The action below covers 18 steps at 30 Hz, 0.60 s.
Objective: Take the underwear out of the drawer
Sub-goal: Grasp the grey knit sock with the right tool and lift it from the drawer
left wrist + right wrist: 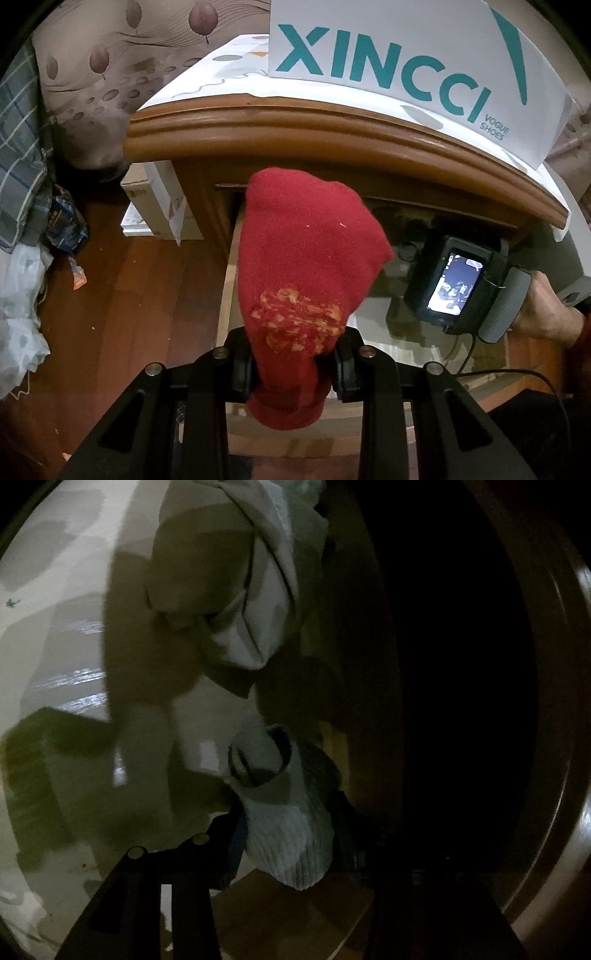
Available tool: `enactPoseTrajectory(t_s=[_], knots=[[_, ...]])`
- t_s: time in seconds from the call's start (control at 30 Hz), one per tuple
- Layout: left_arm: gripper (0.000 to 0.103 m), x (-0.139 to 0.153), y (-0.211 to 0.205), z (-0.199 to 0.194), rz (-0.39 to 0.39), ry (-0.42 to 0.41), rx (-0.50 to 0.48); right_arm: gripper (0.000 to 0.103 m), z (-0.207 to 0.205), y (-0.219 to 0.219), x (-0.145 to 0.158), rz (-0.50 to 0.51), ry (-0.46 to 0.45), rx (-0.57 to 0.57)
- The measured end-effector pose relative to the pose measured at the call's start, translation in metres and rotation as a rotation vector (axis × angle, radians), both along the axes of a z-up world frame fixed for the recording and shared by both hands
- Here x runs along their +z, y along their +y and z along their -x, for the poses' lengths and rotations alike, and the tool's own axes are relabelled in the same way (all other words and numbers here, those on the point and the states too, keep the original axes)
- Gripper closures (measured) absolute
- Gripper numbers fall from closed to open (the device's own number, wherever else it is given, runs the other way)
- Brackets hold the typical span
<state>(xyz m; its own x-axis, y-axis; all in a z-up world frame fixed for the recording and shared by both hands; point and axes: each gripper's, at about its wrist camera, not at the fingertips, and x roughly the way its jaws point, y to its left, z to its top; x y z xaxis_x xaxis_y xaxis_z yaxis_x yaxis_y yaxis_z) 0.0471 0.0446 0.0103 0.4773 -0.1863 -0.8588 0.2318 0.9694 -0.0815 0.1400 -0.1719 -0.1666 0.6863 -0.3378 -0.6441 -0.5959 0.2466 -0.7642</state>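
- Left wrist view: left gripper (295, 369) clamped on red knit garment (310, 258), held above the open drawer (229, 266).
- Right gripper (288, 834) inside the drawer, pinching a pale ribbed bundle (288, 834).
- Soft, light, floppy: best gripped on a bunched fold.

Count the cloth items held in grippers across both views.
2: red knitted sock in the left gripper; white ribbed sock in the right gripper, inside the dim drawer. Others may be hidden.

Left wrist above drawer (229, 280), right wrist close inside
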Motion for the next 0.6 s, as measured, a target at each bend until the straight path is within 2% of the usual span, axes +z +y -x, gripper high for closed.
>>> enactPoseTrajectory(t_s=[0.13, 0.23, 0.4, 0.53, 0.6], knots=[[0.075, 0.000, 0.001, 0.001, -0.008, -0.005, 0.008, 0.077, 0.003, 0.001, 0.002, -0.025, 0.028, -0.019], [0.075, 0.002, 0.004, 0.000, -0.006, -0.005, 0.020, 0.079, 0.004, 0.001, 0.015, -0.108, 0.088, -0.074], [0.075, 0.005, 0.006, 0.002, -0.006, -0.018, 0.027, 0.080, 0.010, 0.000, 0.052, -0.332, 0.325, -0.151], [0.075, 0.005, 0.007, 0.001, -0.007, -0.017, 0.024, 0.080, 0.007, -0.002, 0.074, -0.488, 0.462, -0.214], [0.075, 0.004, 0.008, 0.001, 0.003, -0.008, 0.029, 0.080, 0.001, -0.004, 0.079, -0.527, 0.501, -0.250]])
